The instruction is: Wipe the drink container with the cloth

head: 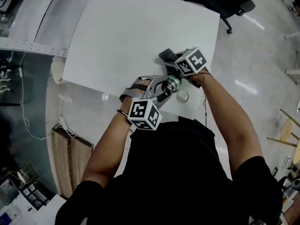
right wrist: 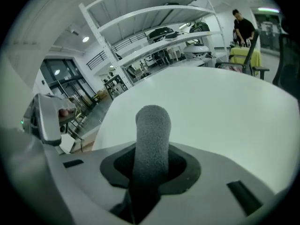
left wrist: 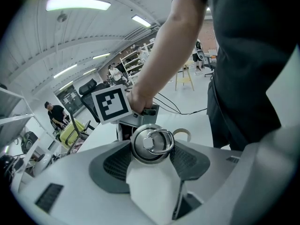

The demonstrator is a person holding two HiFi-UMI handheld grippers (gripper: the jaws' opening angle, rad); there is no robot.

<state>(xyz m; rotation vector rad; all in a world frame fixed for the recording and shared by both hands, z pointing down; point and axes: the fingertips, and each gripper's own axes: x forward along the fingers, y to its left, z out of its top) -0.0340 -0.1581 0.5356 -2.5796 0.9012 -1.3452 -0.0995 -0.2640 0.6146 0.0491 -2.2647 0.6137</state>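
Drink container (left wrist: 152,191): white body with a steel cap (left wrist: 149,145) and a ring handle, held over the near edge of the table.
Contents: hidden, since the cap is on.
Left gripper (head: 161,90): jaws clamped on the container's body just under the cap.
Cloth (right wrist: 151,139): grey, a rolled fold sticking up from between the jaws that pinch it.
Right gripper (head: 174,67): closed on the cloth, just beside the container's cap; contact between cloth and container cannot be told.
Table (head: 131,36): white, with a pale ring (head: 182,96) lying near its front edge.
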